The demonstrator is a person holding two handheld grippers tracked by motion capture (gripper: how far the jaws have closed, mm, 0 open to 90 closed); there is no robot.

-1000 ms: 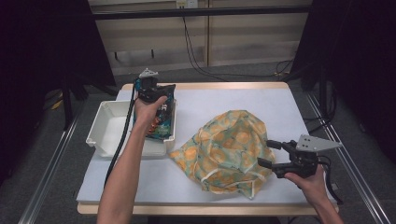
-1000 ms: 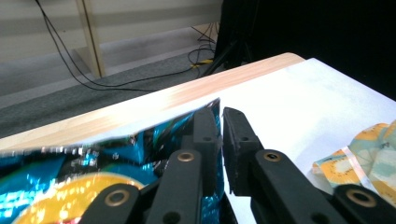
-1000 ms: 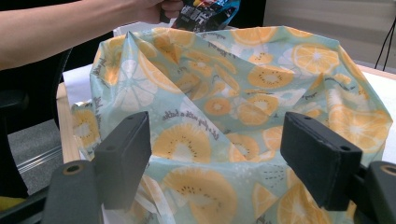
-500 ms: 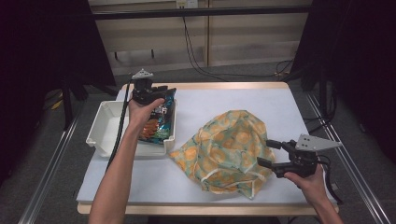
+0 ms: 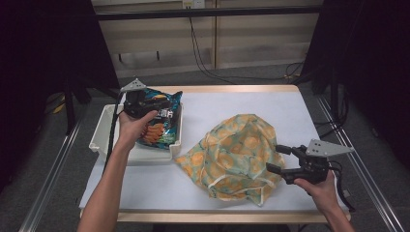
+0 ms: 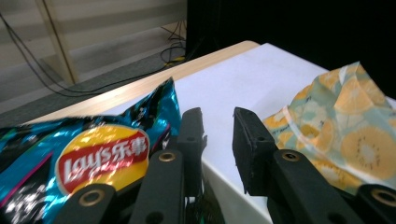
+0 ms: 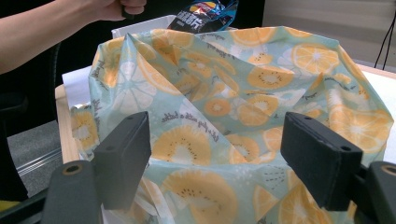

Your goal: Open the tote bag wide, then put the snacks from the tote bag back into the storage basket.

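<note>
Left hand-held gripper (image 6: 217,121), jaws just closing to a narrow gap, meets the upended chip bag (image 5: 162,123) above the tray (image 5: 104,133); I cannot tell if it grips. Right hand-held gripper (image 5: 275,158) waits wide open and empty at the cloth bag (image 5: 232,154), probably to steady it for loading

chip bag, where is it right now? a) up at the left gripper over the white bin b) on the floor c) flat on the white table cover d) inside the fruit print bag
a: in the high view the chip bag sits at the left gripper, above the white bin, apart from the fruit print bag.

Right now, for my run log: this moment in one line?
left tool: jaws just closing, nothing between, beside chip bag in white tray | right tool: open at fruit-print bag
</note>
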